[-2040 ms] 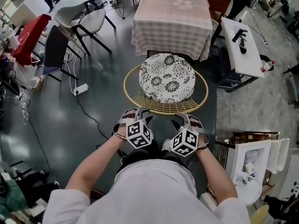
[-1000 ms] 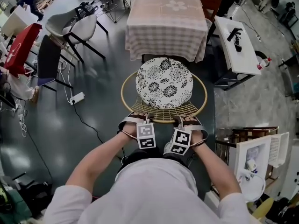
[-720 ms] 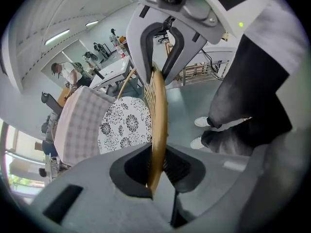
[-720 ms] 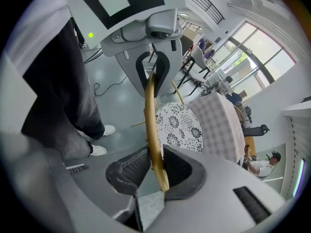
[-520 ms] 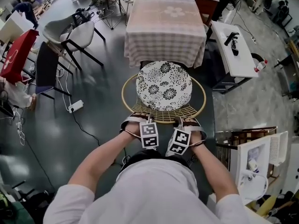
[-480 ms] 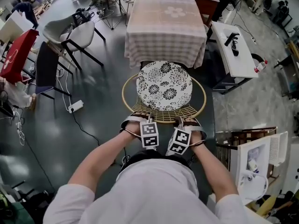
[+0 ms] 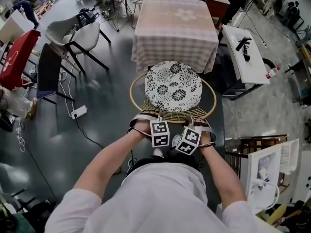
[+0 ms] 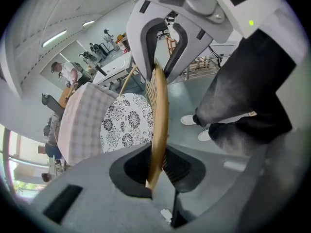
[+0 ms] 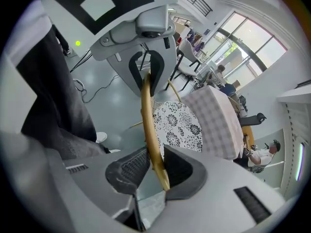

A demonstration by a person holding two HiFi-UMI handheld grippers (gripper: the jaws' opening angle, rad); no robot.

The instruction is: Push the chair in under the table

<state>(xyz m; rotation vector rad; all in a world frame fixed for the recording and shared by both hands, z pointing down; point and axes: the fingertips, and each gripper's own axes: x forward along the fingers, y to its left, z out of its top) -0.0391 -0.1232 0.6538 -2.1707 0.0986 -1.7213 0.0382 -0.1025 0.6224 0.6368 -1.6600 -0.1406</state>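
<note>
Dark, glossy floor (image 7: 97,130) filled most of the head view, with a table (image 7: 175,28) under a checked cloth at the far side and other furniture round the room's edges. On the floor at the table's near edge stood the chair (image 7: 167,114), a round wicker bowl with a flower-print cushion (image 7: 173,85). The cushion's far side lay close to the cloth's hanging hem, and most of the seat was not yet under the table.

The left hand-held gripper (image 8: 154,169) was closed on the rim (image 7: 132,98) at the chair's near side, its pads pressing the thin golden hoop from both sides. The right hand-held gripper (image 9: 154,168) held the same rim just beside it. Its jaws were opening slightly, with the hoop between the pads and the pads touching it.

Judged from its open cane build, the chair was probably light and fairly stiff, with a little spring in the hoop. The round rim looked smooth enough to twist inside a loose grip. Two firm holds set apart on the back rim should keep it straight. The loose cushion might slide, and the hem might snag.
</note>
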